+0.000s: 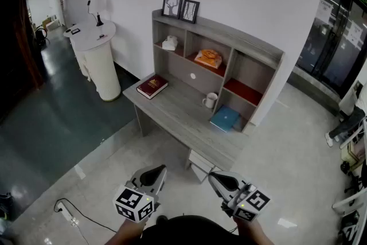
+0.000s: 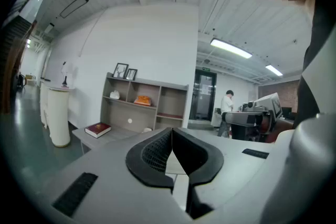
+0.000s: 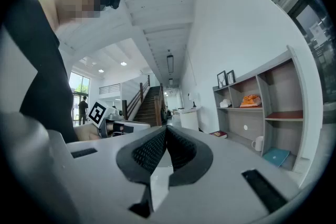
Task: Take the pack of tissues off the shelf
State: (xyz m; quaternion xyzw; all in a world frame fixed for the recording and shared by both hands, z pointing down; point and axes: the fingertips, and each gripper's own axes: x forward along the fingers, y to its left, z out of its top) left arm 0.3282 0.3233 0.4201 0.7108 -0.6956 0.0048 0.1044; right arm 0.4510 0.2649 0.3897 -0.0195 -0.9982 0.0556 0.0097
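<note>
I'm holding the left gripper (image 1: pixel 156 172) and right gripper (image 1: pixel 217 178) well short of the tabletop (image 1: pixel 175 111), both jaws closed together, gripping nothing. The orange pack of tissues (image 1: pixel 208 58) is lying in the shelf's (image 1: pixel 256 46) upper middle compartment.

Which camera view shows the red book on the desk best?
The head view: the red book lies fully visible from above on the desk. The left gripper view shows it smaller, from the side; the right gripper view shows only a tiny far sliver.
</note>
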